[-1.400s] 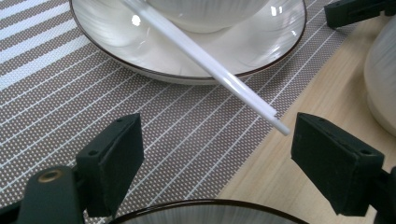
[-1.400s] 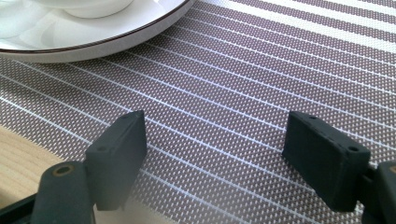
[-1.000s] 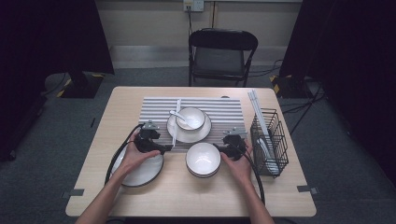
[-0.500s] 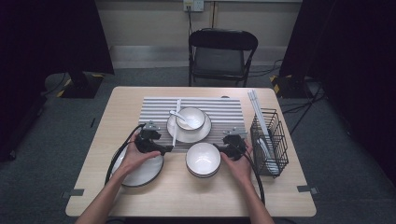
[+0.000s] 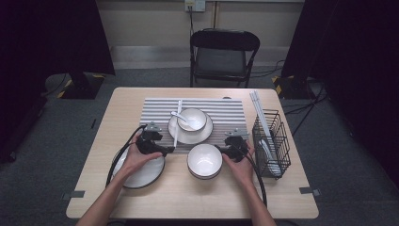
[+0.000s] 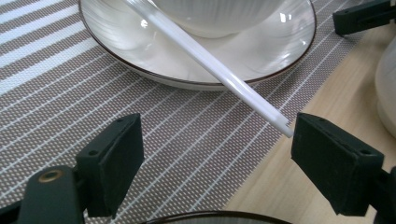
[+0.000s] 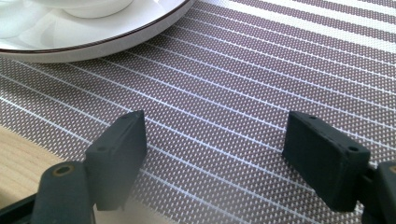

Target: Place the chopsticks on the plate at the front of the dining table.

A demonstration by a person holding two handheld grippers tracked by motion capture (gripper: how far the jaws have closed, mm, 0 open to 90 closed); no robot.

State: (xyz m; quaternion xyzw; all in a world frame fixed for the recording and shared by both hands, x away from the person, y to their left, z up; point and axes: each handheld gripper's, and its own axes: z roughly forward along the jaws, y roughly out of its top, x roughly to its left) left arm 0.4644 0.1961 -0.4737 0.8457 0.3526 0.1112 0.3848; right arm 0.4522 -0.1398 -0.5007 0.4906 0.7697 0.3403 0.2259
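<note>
While both hands rest low on the table (image 5: 94, 188) in the high view, the left gripper (image 5: 162, 149) sits at centre left of the frame, just above a dark-rimmed white plate (image 5: 141, 172) near the lower left, and its tips point right toward the near end of a white chopstick (image 5: 176, 127). That chopstick runs up and down the middle of the frame, lying across the left rim of a saucer (image 5: 204, 135) that carries a small bowl (image 5: 192, 117) with a white spoon (image 5: 181, 117) in it, all on a striped placemat (image 5: 226, 108).

Seen from the left gripper view, the left gripper (image 6: 217, 156) has its jaws wide apart with nothing clamped; the chopstick (image 6: 219, 70) slants from the upper centre down to the right, its tip ending just beside the right-hand jaw, over the placemat (image 6: 70, 93) near its edge.

To the right of centre in the high view, the right gripper (image 5: 225, 150) lies just beside an empty white bowl (image 5: 204, 161), with a black wire basket (image 5: 270, 141) farther right. In the right gripper view, the right gripper (image 7: 215, 158) also has its jaws spread apart over bare placemat (image 7: 261, 65), the saucer (image 7: 93, 39) at the upper left.
</note>
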